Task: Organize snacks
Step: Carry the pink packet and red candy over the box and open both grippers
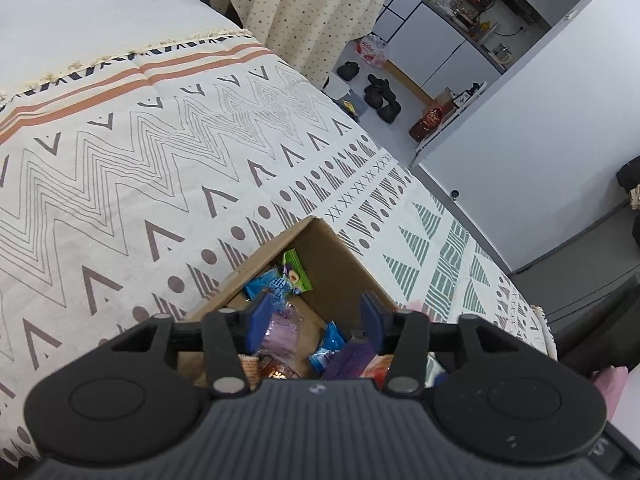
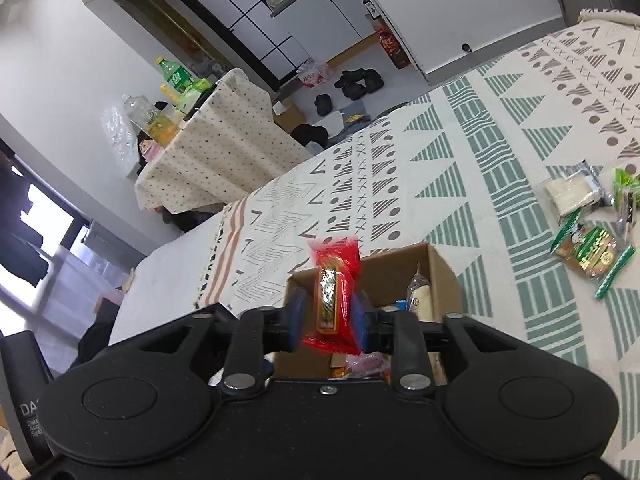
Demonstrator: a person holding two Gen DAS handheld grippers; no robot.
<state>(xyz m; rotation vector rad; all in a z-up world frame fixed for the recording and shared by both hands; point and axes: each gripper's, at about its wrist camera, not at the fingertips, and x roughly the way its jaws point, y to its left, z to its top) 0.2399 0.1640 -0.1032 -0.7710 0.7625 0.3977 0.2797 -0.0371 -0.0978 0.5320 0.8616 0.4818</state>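
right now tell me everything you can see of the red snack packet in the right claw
The red crinkly plastic snack packet is a clear red wrapper around an orange bar with a dark, gold-printed label. It stands upright, clamped at its sides between the blue pads of the right claw, its crimped top end fanning out. It hangs above the open brown cardboard box, touching nothing else.
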